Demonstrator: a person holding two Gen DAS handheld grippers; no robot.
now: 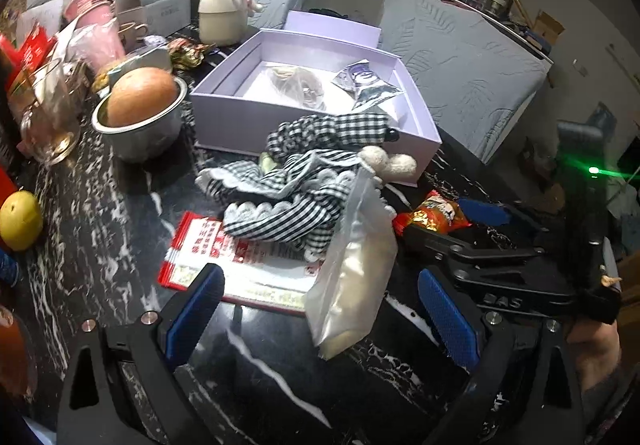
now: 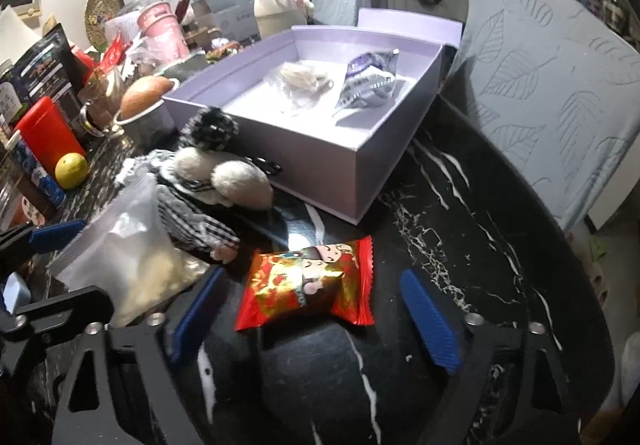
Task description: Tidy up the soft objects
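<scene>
Task looked partly done: lavender box [image 2: 320,161] at far centre already held a clear pouch [image 2: 306,79] and a crinkly purple foil packet [image 2: 370,81]; left on the black marbled table [image 2: 460,205] were a checked cloth doll [image 1: 296,181] with fuzzy white paws against the box's near wall, a clear zip bag [image 1: 356,277] of white filling just right of it, and a shiny red snack packet [image 2: 310,281]. Right gripper [image 2: 316,313] was wide open, holding nothing, packet between its blue ribbed pads. Left gripper [image 1: 320,317] was wide open too, empty, zip bag between its fingers
</scene>
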